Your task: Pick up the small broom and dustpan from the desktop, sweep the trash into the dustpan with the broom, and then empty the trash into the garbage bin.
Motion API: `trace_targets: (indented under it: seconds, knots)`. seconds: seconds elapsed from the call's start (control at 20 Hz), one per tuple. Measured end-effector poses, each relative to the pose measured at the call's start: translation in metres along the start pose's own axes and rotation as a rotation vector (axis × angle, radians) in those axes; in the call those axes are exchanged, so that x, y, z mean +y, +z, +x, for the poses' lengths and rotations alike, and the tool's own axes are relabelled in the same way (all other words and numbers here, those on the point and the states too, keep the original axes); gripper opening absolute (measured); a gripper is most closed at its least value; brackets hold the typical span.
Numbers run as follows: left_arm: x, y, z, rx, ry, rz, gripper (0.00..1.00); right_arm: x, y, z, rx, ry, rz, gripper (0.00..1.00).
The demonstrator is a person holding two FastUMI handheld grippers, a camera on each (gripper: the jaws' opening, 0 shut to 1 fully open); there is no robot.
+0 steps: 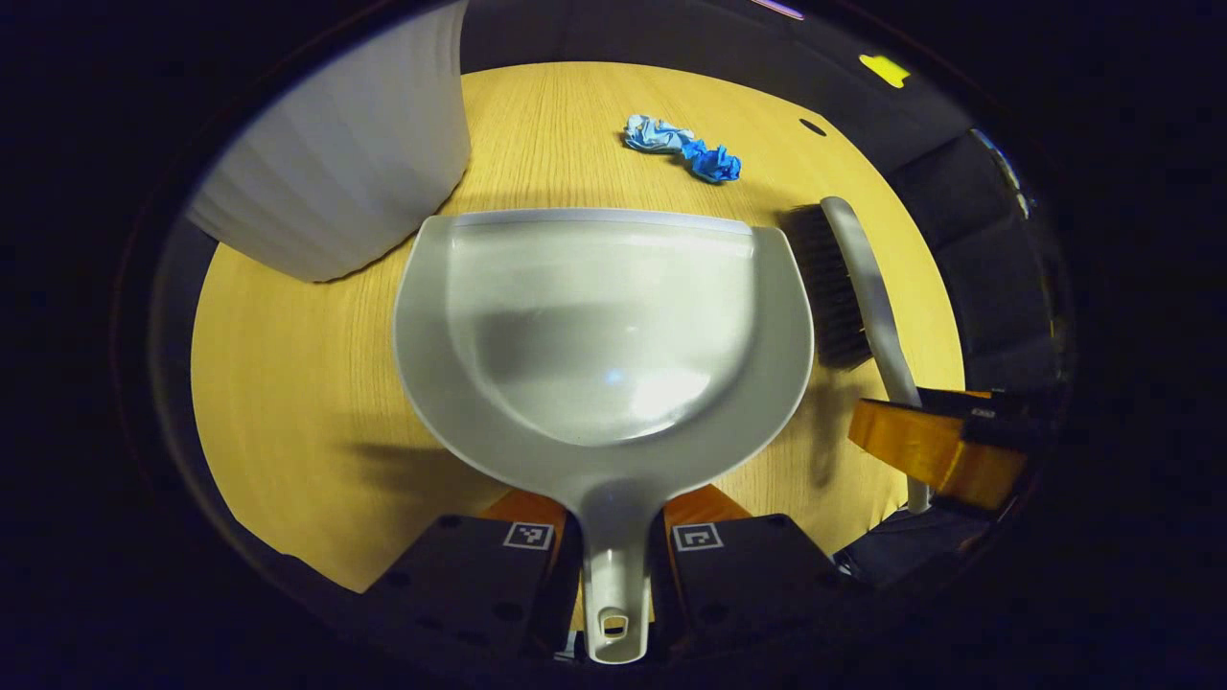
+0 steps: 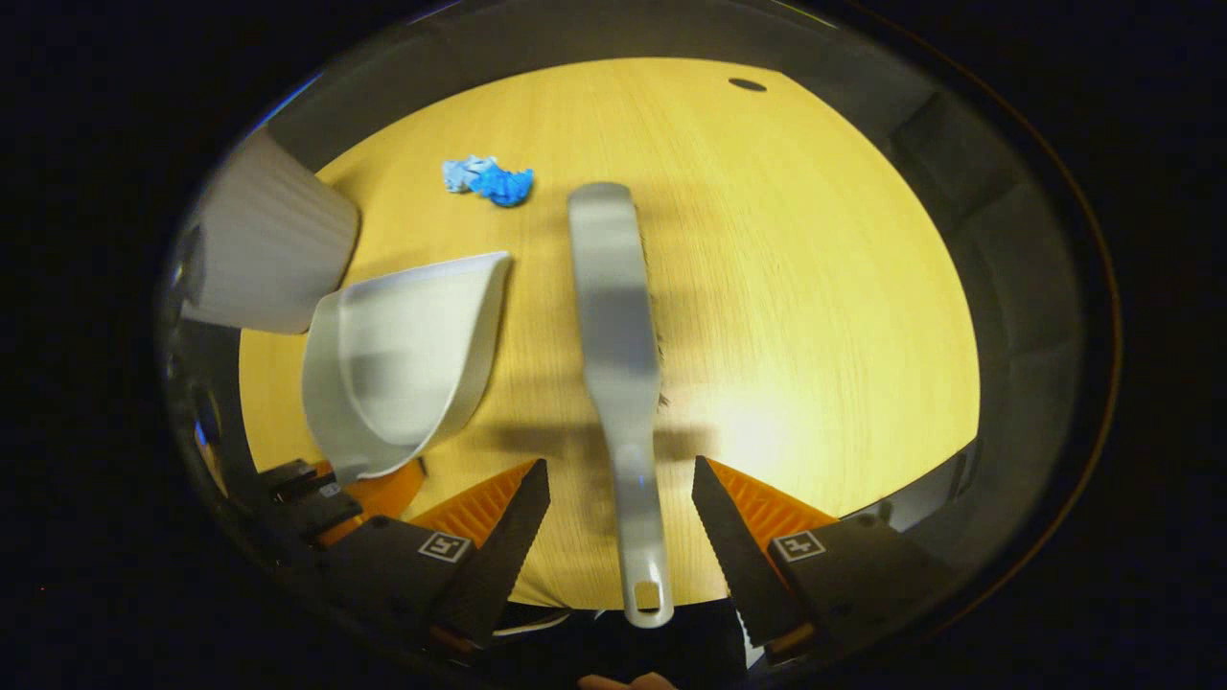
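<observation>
In the left gripper view, my left gripper (image 1: 613, 565) is clenched on the stem of the dustpan (image 1: 604, 326), both fingers pressed against the handle near its hanging hole. The pan is empty, its lip facing the far edge of the desktop (image 1: 288, 383). I judge it light, stiff plastic, a bit slick, so a grip low on the handle suits it. The trash (image 1: 682, 149), a crumpled blue wad, lies beyond the lip toward the far edge; it looks soft and nearly weightless. The garbage bin (image 1: 345, 163) stands at the far left corner; I cannot see inside it. The small broom (image 1: 853, 287) lies just right of the pan, bristles toward it.

In the right gripper view, my right gripper (image 2: 621, 517) hangs released, its jaws spread either side of the broom's handle without touching it. The broom looks rigid and light; I would close on the narrow neck. The dustpan sits left of it, the bin behind.
</observation>
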State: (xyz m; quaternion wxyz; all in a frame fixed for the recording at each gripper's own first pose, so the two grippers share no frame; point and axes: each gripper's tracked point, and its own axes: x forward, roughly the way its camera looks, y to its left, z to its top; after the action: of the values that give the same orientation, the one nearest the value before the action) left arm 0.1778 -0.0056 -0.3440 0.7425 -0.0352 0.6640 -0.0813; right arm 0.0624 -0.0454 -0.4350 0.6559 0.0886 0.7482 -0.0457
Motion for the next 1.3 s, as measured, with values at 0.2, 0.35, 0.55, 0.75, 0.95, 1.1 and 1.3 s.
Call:
trace_targets:
  seconds: [0.2,0.35,0.55,0.75,0.95,1.1,1.3]
  knots:
    - [0.0,-0.002,0.0,-0.002,-0.002,0.006,0.29,-0.01,0.007,0.02,0.058,-0.019,0.033,0.86]
    - [-0.001,-0.002,0.0,-0.004,0.001,-0.006,0.29,-0.011,0.022,0.023,0.044,-0.043,0.006,0.8]
    - [-0.001,-0.001,0.001,-0.001,0.008,-0.006,0.29,-0.005,0.024,0.02,0.073,-0.059,-0.049,0.43]
    - [-0.001,-0.001,0.002,0.0,0.008,-0.009,0.29,0.0,0.016,0.023,0.089,-0.034,-0.136,0.28]
    - [0.002,-0.004,0.001,0.013,0.003,0.021,0.3,-0.001,0.026,0.005,0.084,0.003,-0.198,0.28]
    - [0.003,-0.01,-0.008,0.014,-0.027,0.072,0.29,-0.006,0.056,-0.018,0.037,0.009,-0.251,0.28]
    - [0.013,-0.003,-0.017,0.011,0.016,0.205,0.29,-0.004,0.112,-0.04,-0.023,0.038,-0.283,0.28]
